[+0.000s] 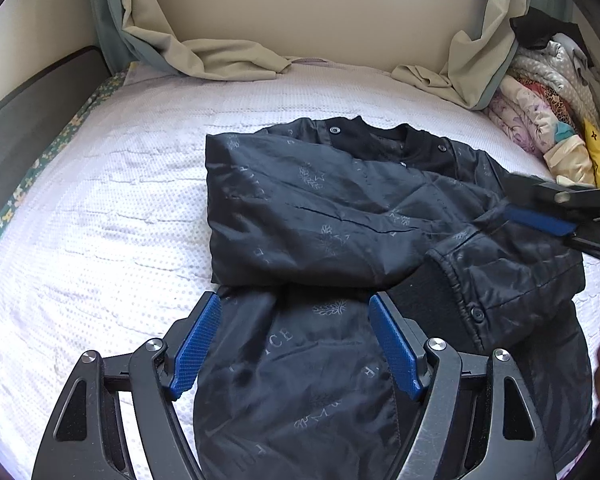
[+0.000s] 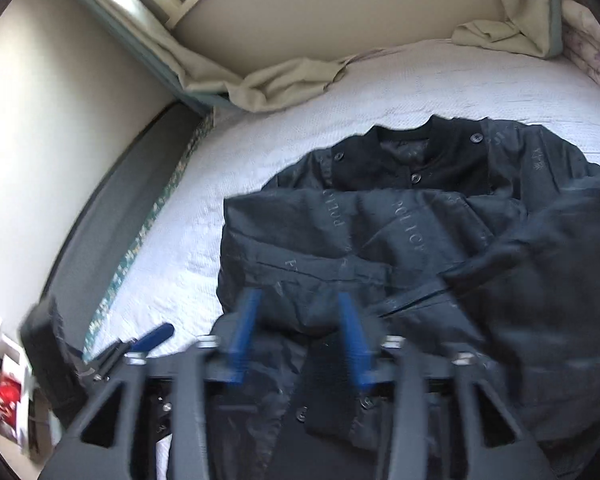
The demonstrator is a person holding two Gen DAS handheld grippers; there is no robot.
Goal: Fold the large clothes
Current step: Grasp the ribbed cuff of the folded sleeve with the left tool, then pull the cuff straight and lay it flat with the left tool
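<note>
A black jacket (image 1: pixel 340 216) with pale printed letters and snap buttons lies on the white bedspread (image 1: pixel 120 200), collar toward the far wall, one sleeve folded across the chest. My left gripper (image 1: pixel 296 312) is open, its blue pads straddling the jacket's lower left part just above the cloth. My right gripper (image 2: pixel 304 312) is open over the jacket (image 2: pixel 420 240) near the ribbed cuff (image 2: pixel 328 380); the view is blurred. The right gripper also shows at the right edge of the left wrist view (image 1: pixel 540 216), above the folded sleeve. The left gripper shows at the lower left of the right wrist view (image 2: pixel 152 338).
Beige curtain ends (image 1: pixel 228 56) lie on the bed's far side below the wall. A pile of folded colourful clothes (image 1: pixel 548 120) sits at the far right. A dark bed frame (image 1: pixel 20 120) runs along the left. Boxes (image 2: pixel 4 392) stand on the floor at left.
</note>
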